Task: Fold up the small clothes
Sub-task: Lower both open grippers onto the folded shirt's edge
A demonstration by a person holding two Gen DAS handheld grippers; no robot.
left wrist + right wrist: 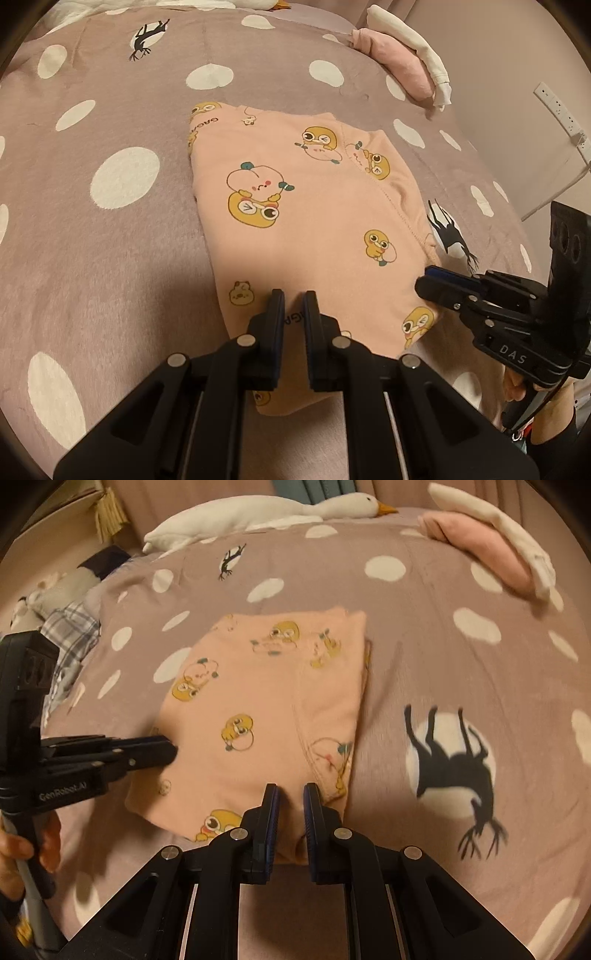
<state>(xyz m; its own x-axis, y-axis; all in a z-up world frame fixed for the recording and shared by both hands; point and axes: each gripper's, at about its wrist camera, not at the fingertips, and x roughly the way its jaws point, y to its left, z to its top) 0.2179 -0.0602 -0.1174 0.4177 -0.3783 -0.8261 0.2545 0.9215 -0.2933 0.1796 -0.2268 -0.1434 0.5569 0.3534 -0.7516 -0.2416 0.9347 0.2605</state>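
Peach cartoon-print garment [306,229] lies folded into a compact rectangle mid-bed, both claws over its near edge.

Left to right in the right wrist view: plaid cloth [70,642] at the bed's far-left margin; left claw [173,751], fingers nearly pressed together with nothing visibly pinched, tip at the garment's left edge; the folded garment on the dotted mauve bedspread [424,657]; right claw [290,794], fingers also near-together and apparently empty, just above the near hem. A pink-and-white folded pile [491,546] sits well apart at the far right. Judgement: this piece looks essentially folded; what's left is smoothing or moving it to the pile.
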